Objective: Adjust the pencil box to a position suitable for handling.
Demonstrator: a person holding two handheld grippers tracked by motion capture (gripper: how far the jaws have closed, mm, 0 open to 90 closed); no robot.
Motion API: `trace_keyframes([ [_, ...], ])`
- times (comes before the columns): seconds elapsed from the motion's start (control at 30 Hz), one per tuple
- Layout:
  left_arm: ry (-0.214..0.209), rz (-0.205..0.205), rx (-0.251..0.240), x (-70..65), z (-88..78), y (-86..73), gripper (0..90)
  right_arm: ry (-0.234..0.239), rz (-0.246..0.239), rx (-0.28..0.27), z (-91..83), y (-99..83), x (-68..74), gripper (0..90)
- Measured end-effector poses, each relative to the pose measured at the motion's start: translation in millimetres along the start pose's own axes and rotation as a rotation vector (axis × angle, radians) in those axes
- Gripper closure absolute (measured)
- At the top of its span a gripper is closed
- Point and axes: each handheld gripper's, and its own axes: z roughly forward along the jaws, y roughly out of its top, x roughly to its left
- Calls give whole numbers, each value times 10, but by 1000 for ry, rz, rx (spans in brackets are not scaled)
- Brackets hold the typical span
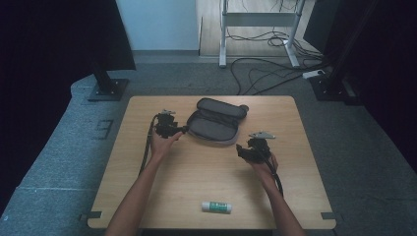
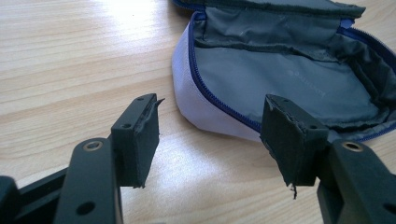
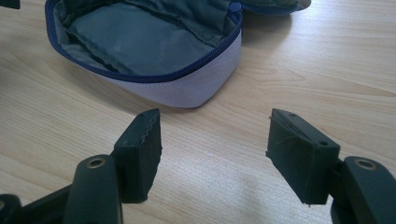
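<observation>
Grey carpet is seen around a light wooden table (image 1: 147,196), with cables and a desk frame on the floor behind it.

Left gripper (image 1: 183,130): held in the person's left hand (image 1: 161,142) at the left end of the pouch. In the left gripper view its jaws are seen standing wide apart with nothing between the pads (image 2: 148,140); bare table and the near white wall of the pouch (image 2: 280,84) are framed in the gap. The pads are just short of the pouch, not touching it. The pad rubber is frayed at the edges.

Pouch (image 1: 216,123): a zipped case lying unzipped on the far middle of the table, lid folded back away from the person. A grey lining, a blue zip line and a pale outer wall are recorded. Contents cannot be made out.

Right gripper (image 1: 241,150): held in the right hand (image 1: 265,164) near the pouch's right end, apart from it. In the right gripper view the jaws stand wide, nothing gripped, with the pouch (image 3: 154,51) lying ahead and to the left.

Glue stick (image 1: 217,207): lying on its side near the front edge, well apart from both grippers, between the two forearms.
</observation>
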Motion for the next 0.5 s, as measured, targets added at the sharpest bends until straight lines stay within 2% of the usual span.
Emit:
trace_keyframes([
  [0.13,-4,11,13,-19,43,52,371,0,-1,1,14,4,5,346],
  [0.27,-3,17,0,-55,82,154,370,0,-3,0,28,24,19,347],
  [0.33,7,22,-2,-61,128,203,372,-2,-6,-2,34,53,28,347],
  [0.5,20,13,35,-21,318,249,373,1,-8,-6,40,79,35,347],
])
